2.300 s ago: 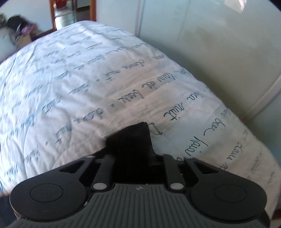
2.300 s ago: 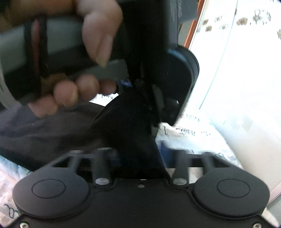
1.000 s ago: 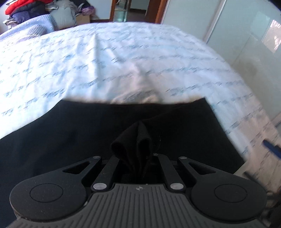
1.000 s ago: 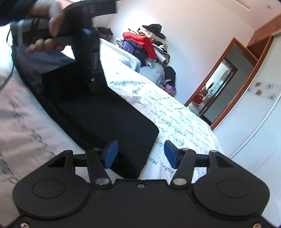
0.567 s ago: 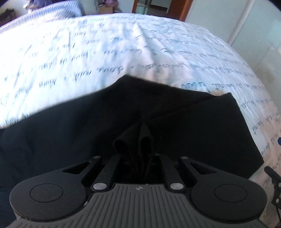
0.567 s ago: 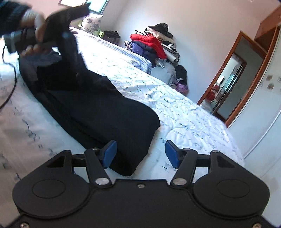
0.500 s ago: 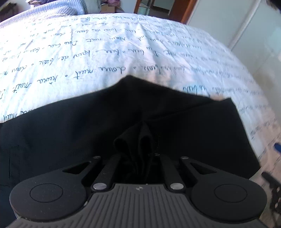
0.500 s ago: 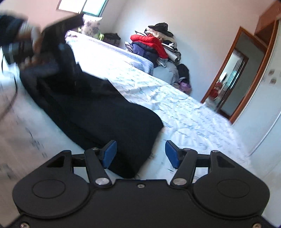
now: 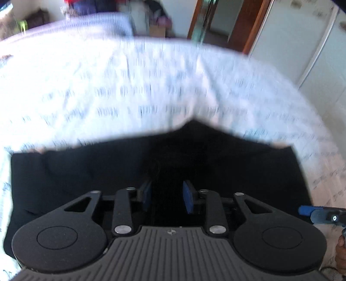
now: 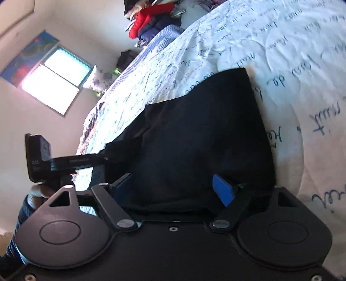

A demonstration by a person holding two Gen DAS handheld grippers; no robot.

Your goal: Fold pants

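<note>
The black pants (image 9: 194, 155) lie folded flat on the white bedspread (image 9: 151, 86) with printed handwriting. My left gripper (image 9: 167, 197) hovers over their near part with its jaws opening; dark cloth shows in the gap, and the blue pads (image 9: 147, 196) do not press on it. In the right wrist view, which is rolled sideways, the pants (image 10: 205, 129) fill the middle. My right gripper (image 10: 173, 189) is at their near edge, jaws wide and still opening, with cloth between the pads but not pinched. The left gripper's body (image 10: 43, 157) shows at the left, held by a hand (image 10: 36, 192).
A pile of red and blue clothes (image 10: 155, 23) sits past the far end of the bed. A window (image 10: 54, 84) is in the wall. An open wooden doorway (image 9: 216, 19) and pale wardrobe doors (image 9: 302, 43) stand beyond the bed. The right gripper's blue tip (image 9: 305, 209) shows at the edge.
My left gripper has let go of the bunched black cloth and its jaws have parted. My right gripper has rolled sideways, moved in over the pants' edge and widened.
</note>
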